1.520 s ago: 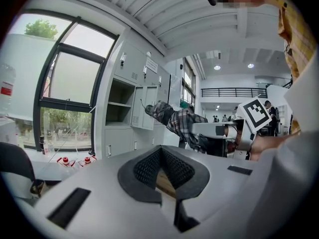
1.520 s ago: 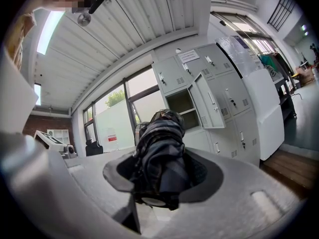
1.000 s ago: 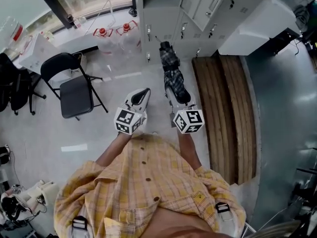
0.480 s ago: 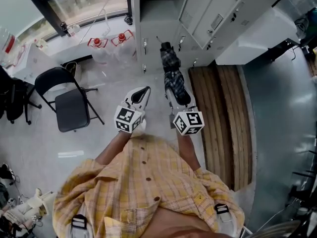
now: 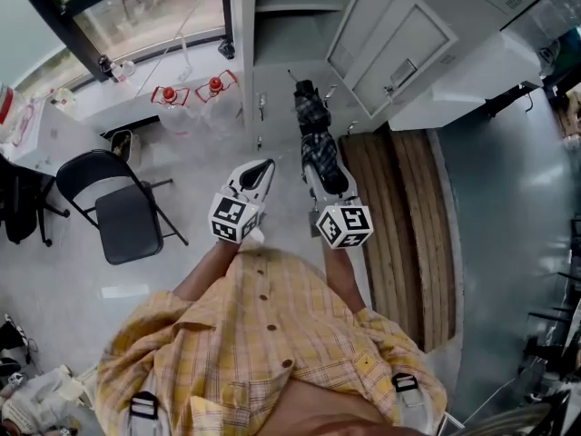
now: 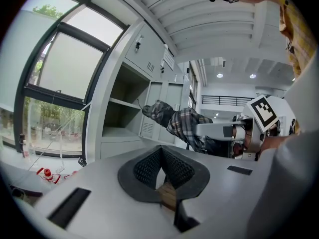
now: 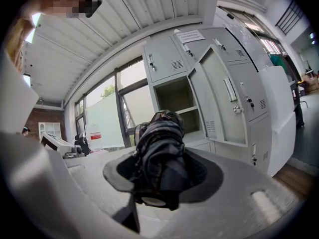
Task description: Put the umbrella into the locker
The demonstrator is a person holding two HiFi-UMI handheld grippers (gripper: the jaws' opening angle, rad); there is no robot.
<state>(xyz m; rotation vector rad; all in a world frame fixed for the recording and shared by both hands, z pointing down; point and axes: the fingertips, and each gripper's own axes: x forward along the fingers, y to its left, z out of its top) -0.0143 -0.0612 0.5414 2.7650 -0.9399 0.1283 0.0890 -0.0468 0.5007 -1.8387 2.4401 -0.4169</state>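
Observation:
A folded dark plaid umbrella [image 5: 317,134] sticks out forward from my right gripper [image 5: 325,182], which is shut on its handle end. In the right gripper view the umbrella [image 7: 160,158] fills the space between the jaws and points at an open locker compartment [image 7: 175,95] with a shelf, its grey door [image 7: 220,99] swung out to the right. My left gripper [image 5: 261,171] travels beside it on the left, shut with nothing held; its black pads [image 6: 149,166] meet. From the left gripper view the umbrella [image 6: 179,125] shows to the right, level with the open locker [image 6: 123,117].
A black folding chair [image 5: 121,218] stands on the floor to the left. A low wooden platform [image 5: 407,234] runs along the right, beside a white cabinet [image 5: 458,73]. Red-capped bottles [image 5: 186,92] sit under the window by the lockers' left side.
Both grippers and the umbrella have been carried forward towards the lockers, which now show nearer and larger. The chair has slid back to the left in the head view. Neither grip has changed.

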